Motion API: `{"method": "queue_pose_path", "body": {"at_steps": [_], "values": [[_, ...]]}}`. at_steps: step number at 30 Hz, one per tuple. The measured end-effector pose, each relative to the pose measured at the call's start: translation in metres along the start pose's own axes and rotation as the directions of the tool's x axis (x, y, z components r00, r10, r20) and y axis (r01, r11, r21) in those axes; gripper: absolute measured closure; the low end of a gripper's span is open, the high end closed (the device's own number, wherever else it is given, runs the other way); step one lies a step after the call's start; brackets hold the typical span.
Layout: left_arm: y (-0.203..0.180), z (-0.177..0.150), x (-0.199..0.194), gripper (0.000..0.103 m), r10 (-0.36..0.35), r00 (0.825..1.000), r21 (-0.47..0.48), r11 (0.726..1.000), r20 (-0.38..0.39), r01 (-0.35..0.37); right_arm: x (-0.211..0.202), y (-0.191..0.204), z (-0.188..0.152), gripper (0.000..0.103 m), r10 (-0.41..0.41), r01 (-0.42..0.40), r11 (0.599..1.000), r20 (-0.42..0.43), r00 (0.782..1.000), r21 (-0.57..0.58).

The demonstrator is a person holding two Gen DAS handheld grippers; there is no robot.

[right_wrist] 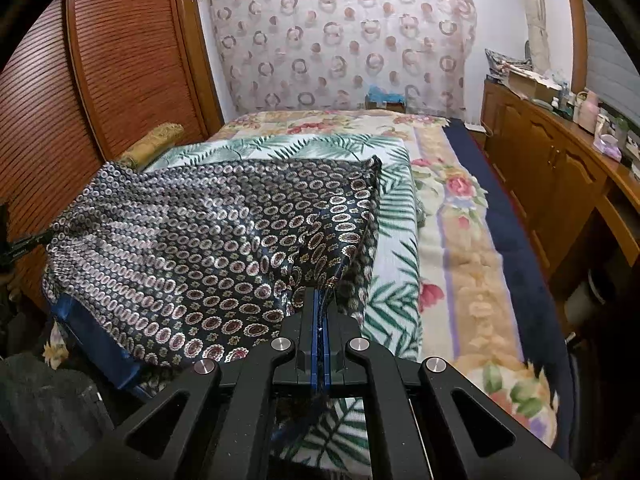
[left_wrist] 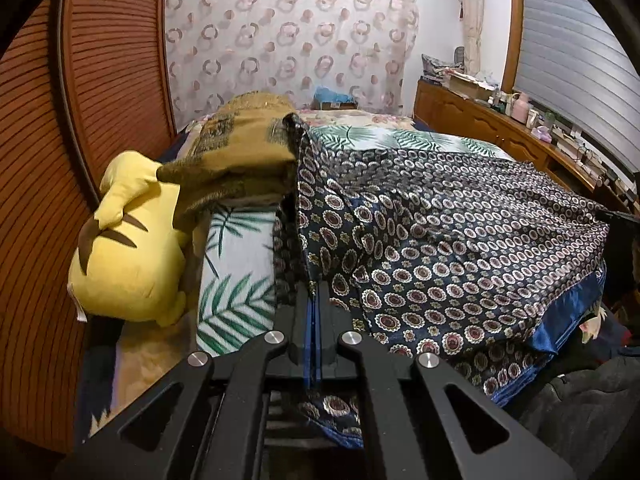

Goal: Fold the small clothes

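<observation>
- My left gripper (left_wrist: 316, 286) is clenched: its fingers (left_wrist: 325, 320) pinch one edge of the dark navy satin garment with rows of small oval medallions and a plain blue hem (left_wrist: 460, 248).
- My right gripper (right_wrist: 321, 296) is clenched too, its fingers (right_wrist: 310, 320) pinching the opposite edge of the same garment (right_wrist: 192, 248).
- The garment hangs stretched between my two grippers as a broad sheet, over the near end of the white blanket printed with green palm leaves (right_wrist: 400, 240); its far corners droop down onto that blanket.
- The blue hem runs along the low near side of the garment, nearer to me than the leaf blanket.
- The leaf blanket lies on a bed covered with a cream floral spread edged in navy (right_wrist: 472, 264), which shows to the right of the leaf blanket in the right wrist view.
- A folded olive-brown patterned cloth (left_wrist: 244, 148) sits at the left side of the leaf blanket.
- A yellow plush toy with brown stripes (left_wrist: 128, 248) lies just left of the leaf blanket, against the reddish slatted wooden door (left_wrist: 100, 80).
</observation>
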State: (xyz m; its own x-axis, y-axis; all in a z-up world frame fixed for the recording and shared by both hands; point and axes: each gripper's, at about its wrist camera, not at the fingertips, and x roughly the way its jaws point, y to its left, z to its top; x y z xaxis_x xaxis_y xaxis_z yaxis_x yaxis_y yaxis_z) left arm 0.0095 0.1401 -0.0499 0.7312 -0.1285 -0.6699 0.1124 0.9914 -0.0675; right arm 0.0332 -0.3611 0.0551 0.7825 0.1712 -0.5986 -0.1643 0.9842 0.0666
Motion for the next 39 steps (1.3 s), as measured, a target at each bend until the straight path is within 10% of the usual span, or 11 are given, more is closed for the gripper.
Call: {"method": "queue_pose_path", "body": {"at_steps": [9,17,22,24,30,39], "values": [[0.000,-0.006,0.004,0.101,0.055,0.998,-0.005,0.998,0.009,-0.055,-0.001,0.015,0.006,0.102,-0.029,0.029,0.999,0.018,0.999,-0.038],[-0.001,-0.007,0.006,0.077,0.059,0.998,-0.020,0.998,0.006,-0.059,-0.014,0.034,0.028,0.098,-0.085,0.093,0.991,0.074,0.994,-0.100],[0.001,-0.010,0.008,0.061,0.066,0.998,-0.024,0.998,0.006,-0.066,-0.017,0.049,0.033,0.071,-0.095,0.109,0.986,0.115,0.989,-0.124],[0.003,-0.011,0.012,0.059,0.064,0.998,-0.034,0.997,-0.007,-0.064,-0.014,0.053,0.028,0.044,-0.062,0.077,0.990,0.128,0.990,-0.119],[0.005,-0.019,0.020,0.038,0.050,0.998,-0.038,0.998,-0.036,-0.051,0.016,0.073,0.022,0.040,-0.009,0.023,0.990,0.101,0.995,-0.141],[0.014,-0.032,0.018,0.036,0.072,0.996,-0.070,0.995,-0.046,-0.076,0.067,0.084,0.024,0.040,0.044,-0.039,0.986,0.032,0.999,-0.159]]}}
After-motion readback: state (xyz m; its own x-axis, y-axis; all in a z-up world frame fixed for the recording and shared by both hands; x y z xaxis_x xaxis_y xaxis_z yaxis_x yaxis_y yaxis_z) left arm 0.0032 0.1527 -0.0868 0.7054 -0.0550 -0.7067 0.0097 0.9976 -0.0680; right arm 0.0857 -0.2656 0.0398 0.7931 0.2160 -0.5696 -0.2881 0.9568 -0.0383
